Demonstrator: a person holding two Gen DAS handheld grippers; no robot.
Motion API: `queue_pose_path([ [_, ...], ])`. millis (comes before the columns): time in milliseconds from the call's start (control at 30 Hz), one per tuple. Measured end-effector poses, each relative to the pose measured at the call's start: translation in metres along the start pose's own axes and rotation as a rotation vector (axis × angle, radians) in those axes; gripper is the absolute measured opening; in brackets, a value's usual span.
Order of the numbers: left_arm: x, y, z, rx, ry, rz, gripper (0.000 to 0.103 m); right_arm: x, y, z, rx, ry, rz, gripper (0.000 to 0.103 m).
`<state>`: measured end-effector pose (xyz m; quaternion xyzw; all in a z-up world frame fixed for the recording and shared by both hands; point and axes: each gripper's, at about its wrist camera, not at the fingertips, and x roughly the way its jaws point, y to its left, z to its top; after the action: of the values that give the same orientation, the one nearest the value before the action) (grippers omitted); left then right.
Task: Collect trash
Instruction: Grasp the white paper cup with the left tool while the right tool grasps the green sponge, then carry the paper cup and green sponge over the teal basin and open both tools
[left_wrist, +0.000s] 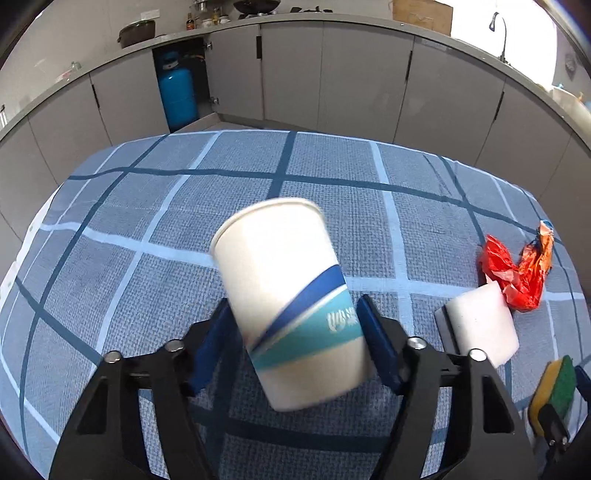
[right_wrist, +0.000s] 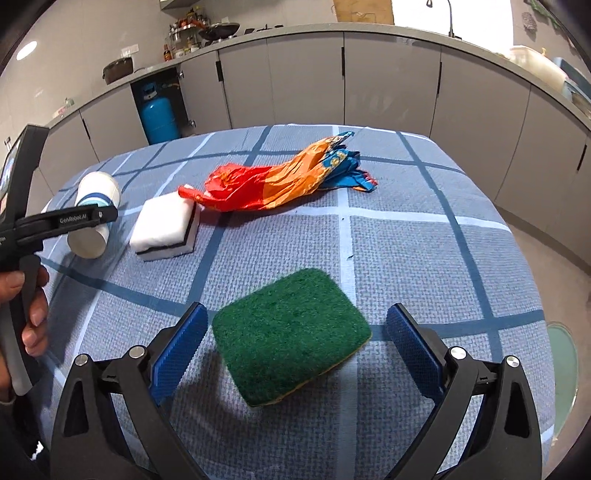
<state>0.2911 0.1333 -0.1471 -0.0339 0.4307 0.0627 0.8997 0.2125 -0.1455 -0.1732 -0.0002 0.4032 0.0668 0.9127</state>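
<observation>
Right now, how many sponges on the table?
2. A green scouring sponge lies between the open jaws of the right gripper. A white sponge sits farther back, touching the crumpled red-orange wrapper, beside the paper cup in the left gripper. None seems hidden.

You are in a home kitchen: grey cabinets (left_wrist: 332, 74) under a counter (right_wrist: 369, 29), blue gas cylinder (left_wrist: 177, 96), wok (right_wrist: 219, 29), faucet (left_wrist: 498, 33).

Blue checked tablecloth (right_wrist: 424, 258), green scouring pad (right_wrist: 291, 334), white sponge (right_wrist: 164, 225), crumpled wrapper (right_wrist: 273, 184), perhaps plastic
</observation>
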Motion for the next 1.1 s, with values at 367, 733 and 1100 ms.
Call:
queue_pose_path([
  [367,-0.035,-0.014,-0.008,0.084,-0.065,-0.016,0.060,-0.016,0.001,-0.001,0.002,-0.046,0.014,0.074],
  [733,-0.093,-0.051,-0.028,0.195,-0.132,-0.094,0.060,-0.045,-0.023,-0.002,0.053,-0.121,0.003,0.075],
  [1100,-0.122,-0.129,-0.039,0.324,-0.168,-0.206,0.060,-0.077,-0.071,-0.014,0.128,-0.169,-0.044,0.075],
])
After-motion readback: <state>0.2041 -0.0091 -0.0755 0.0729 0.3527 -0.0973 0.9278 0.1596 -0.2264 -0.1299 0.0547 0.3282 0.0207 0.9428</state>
